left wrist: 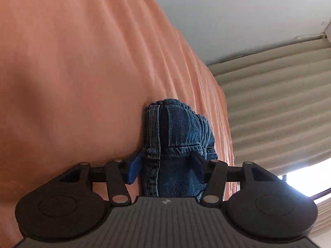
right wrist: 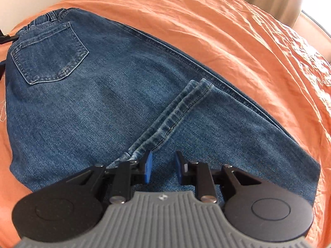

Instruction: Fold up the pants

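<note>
Blue denim pants (right wrist: 103,95) lie folded on an orange bedsheet (right wrist: 227,31), back pocket (right wrist: 49,53) at the far left, leg hems (right wrist: 178,111) laid over the middle. My right gripper (right wrist: 163,165) hovers just above the denim near the hems, its blue pads (right wrist: 148,167) apart with nothing between them. In the left wrist view, my left gripper (left wrist: 167,167) is closed on a thick bunch of the pants' waistband end (left wrist: 178,128), pressed against the sheet (left wrist: 72,72).
A beige curtain (left wrist: 279,107) and bright window (left wrist: 306,179) stand beyond the bed's edge. A white wall (left wrist: 238,14) rises behind. The sheet is wrinkled to the right of the pants (right wrist: 289,62).
</note>
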### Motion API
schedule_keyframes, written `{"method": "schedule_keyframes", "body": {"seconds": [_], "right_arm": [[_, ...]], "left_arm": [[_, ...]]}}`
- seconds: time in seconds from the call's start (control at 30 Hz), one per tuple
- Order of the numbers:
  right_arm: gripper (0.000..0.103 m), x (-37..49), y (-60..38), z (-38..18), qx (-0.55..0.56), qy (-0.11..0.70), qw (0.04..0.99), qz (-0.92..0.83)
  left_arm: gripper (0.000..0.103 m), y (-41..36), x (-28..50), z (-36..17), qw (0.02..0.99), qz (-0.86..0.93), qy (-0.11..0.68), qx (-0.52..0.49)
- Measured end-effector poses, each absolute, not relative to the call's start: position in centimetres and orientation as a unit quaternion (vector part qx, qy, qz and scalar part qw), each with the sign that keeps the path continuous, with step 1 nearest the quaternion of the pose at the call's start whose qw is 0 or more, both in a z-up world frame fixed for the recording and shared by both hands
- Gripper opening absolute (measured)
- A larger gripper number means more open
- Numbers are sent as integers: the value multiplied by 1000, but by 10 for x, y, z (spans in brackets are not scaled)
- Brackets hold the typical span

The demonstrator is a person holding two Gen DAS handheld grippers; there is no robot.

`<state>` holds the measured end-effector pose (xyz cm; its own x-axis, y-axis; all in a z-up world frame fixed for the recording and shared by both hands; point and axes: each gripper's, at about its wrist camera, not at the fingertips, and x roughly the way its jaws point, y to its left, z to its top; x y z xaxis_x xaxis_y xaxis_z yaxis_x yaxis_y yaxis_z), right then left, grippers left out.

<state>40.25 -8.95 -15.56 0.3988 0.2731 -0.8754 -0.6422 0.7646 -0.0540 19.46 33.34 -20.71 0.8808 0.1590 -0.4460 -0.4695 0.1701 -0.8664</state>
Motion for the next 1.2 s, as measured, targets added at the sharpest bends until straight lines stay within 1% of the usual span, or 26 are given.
{"method": "schedule_keyframes", "body": {"seconds": [0.03, 0.1, 0.13, 0.17, 0.3, 0.37, 0.4, 0.53, 0.67, 0.77, 0.87, 1.0, 1.07, 1.2], "right_arm": [[20, 405, -89, -156, -194, 472, 812, 282], [20, 406, -89, -158, -192, 474, 811, 283], [20, 406, -89, -160, -191, 476, 811, 283], [20, 406, -88, -160, -191, 477, 810, 283], [20, 406, -87, -161, -191, 481, 808, 283], [20, 406, -87, -163, -189, 481, 809, 281], [20, 406, -87, -163, -189, 480, 810, 279], [20, 403, -82, -159, -201, 478, 813, 266], [20, 394, -88, -144, -206, 455, 829, 252], [20, 386, -105, -132, -186, 451, 838, 242], [21, 378, -127, -124, -156, 455, 845, 233], [21, 365, -159, -121, -120, 459, 853, 216], [21, 358, -174, -122, -114, 462, 856, 202], [21, 344, -206, -129, -96, 471, 858, 182]], "left_arm": [[65, 336, 199, -210, 753, 210, 132, -609], [60, 338, 206, -214, 758, 212, 136, -601], [55, 340, 208, -214, 764, 213, 138, -594], [47, 341, 211, -214, 767, 213, 140, -589], [36, 339, 213, -210, 772, 216, 137, -582], [27, 332, 214, -200, 787, 214, 132, -563], [25, 329, 215, -190, 797, 207, 123, -554], [23, 296, 215, -145, 856, 182, 99, -474], [23, 246, 215, -97, 904, 135, 88, -396], [23, 198, 220, -66, 939, 90, 92, -320], [23, 140, 226, -47, 963, 41, 108, -242], [23, 62, 240, -49, 974, -29, 155, -161], [23, 27, 246, -60, 972, -54, 186, -132], [23, -31, 256, -94, 953, -102, 273, -88]]}}
